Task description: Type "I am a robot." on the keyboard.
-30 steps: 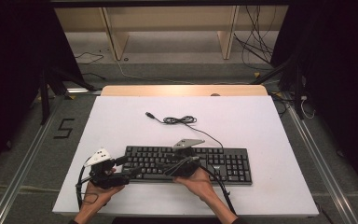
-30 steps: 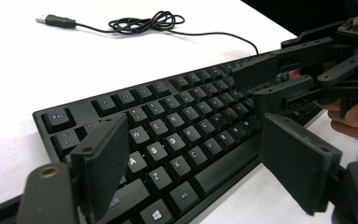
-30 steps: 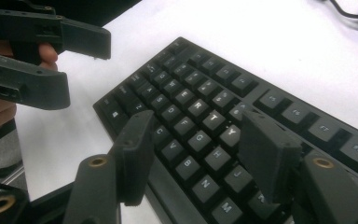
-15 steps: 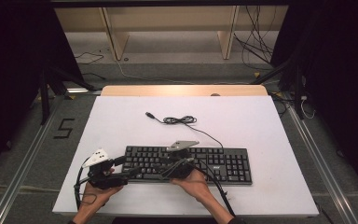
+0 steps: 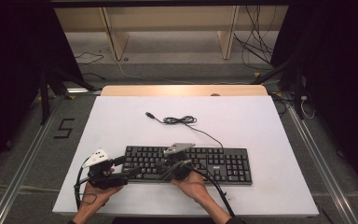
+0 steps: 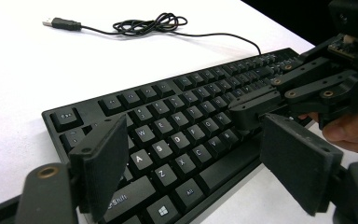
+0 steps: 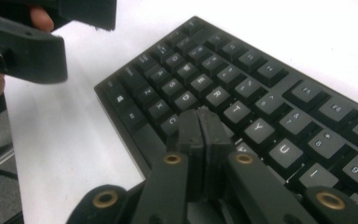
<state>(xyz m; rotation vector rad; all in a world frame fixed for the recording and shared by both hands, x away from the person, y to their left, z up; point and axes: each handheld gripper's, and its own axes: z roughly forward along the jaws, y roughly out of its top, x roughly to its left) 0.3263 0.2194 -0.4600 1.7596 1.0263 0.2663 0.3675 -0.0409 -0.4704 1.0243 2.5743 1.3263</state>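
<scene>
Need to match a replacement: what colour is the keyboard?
Black, with pale key legends: the keyboard shows best in the left gripper view.

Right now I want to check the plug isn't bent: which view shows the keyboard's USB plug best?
The left gripper view: the USB plug lies large and unobstructed at the top left, on the white table. The high view shows the plug only as a tiny dark tip at the cable's end. The right gripper view looks at the keys.

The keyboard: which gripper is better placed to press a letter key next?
Right. The right gripper has shut jaws forming one tip over the keyboard letter keys; the left gripper stands open at its left end.
</scene>
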